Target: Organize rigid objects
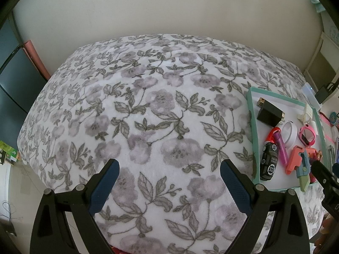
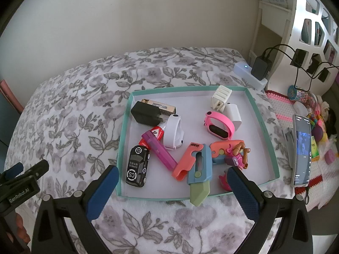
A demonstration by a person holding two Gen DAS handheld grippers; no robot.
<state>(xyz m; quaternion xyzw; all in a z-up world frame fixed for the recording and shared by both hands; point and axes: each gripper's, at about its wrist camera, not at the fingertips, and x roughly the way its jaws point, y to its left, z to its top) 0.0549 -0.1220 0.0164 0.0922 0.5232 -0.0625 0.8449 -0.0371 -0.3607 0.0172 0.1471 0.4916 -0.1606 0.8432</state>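
A shallow teal-rimmed tray (image 2: 123,139) lies on a floral blanket (image 2: 84,114). It holds a black toy car (image 2: 137,169), a purple tube (image 2: 159,150), a black charger (image 2: 146,113), a white wristband (image 2: 174,132), a pink watch (image 2: 219,126), a white plug (image 2: 233,114), a coral cutter (image 2: 188,160) and a blue-green toy knife (image 2: 200,175). My right gripper (image 2: 172,170) hangs open over the tray's near edge, holding nothing. My left gripper (image 1: 170,167) is open above bare blanket, left of the tray (image 1: 253,127).
A phone on a stand (image 2: 302,150) stands right of the tray on a crocheted mat (image 2: 281,110) with small toys. A white power strip (image 2: 250,72) with a black adapter (image 2: 260,65) lies behind it. The blanket (image 1: 148,105) drops off at the left.
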